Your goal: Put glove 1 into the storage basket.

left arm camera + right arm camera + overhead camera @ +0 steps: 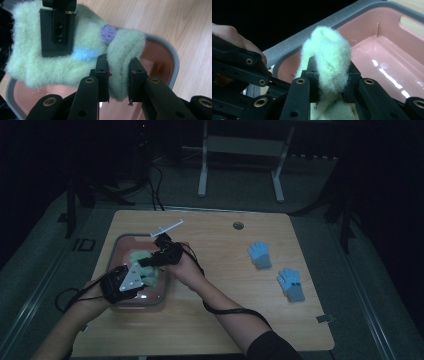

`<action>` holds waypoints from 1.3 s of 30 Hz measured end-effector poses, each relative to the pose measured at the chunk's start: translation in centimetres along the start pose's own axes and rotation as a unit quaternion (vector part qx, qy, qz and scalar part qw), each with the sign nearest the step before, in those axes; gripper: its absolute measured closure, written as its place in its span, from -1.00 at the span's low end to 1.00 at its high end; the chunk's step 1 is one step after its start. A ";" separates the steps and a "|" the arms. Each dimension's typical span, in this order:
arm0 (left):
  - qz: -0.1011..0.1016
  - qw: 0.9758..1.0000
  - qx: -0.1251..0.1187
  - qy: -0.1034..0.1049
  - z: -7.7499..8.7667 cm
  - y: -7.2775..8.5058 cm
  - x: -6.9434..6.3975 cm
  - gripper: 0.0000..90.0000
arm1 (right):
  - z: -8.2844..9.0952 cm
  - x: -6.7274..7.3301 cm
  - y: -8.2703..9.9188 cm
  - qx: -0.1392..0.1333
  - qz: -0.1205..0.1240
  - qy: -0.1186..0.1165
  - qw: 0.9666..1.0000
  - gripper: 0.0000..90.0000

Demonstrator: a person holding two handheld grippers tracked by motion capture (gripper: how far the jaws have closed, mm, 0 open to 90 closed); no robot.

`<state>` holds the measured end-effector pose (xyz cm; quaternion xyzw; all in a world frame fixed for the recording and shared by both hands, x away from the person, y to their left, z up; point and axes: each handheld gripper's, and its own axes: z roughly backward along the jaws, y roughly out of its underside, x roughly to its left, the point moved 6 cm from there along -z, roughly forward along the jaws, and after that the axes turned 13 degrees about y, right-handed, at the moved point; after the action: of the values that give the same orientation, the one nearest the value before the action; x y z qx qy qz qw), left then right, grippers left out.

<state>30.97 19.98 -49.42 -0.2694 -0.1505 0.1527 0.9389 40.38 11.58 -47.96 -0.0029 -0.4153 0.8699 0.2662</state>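
A fuzzy pale green knit piece hangs over the pink bin at the table's left, held between both grippers. My left gripper is shut on one folded edge of it; in the left gripper view the jaws pinch the green fabric, which bears a purple dot and a blue patch. My right gripper comes in from the far side, shut on another bunched part of the fabric. Its black jaw presses on the fabric's top.
The bin's grey rim and glossy pink floor lie right below the fabric. Two light blue gloves lie on the right of the wooden table. A white strip lies behind the bin, a round hole farther back.
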 end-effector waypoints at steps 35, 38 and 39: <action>0.066 0.994 0.064 0.056 -5.4 2.8 1.8 0.16 | -5.9 -2.1 1.8 0.113 0.011 0.093 0.989 0.05; 0.068 0.995 0.061 0.050 -5.2 2.6 1.7 0.08 | -5.5 -2.4 1.6 0.104 0.002 0.092 0.990 -0.02; 0.071 0.995 0.058 0.047 -5.2 2.6 1.7 0.04 | -5.3 -2.5 1.5 0.100 -0.001 0.091 0.991 -0.05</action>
<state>33.85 20.30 -54.67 -0.2312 -0.0779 0.2144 0.9458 43.05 13.43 -53.04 -0.0552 -0.2999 0.9031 0.3025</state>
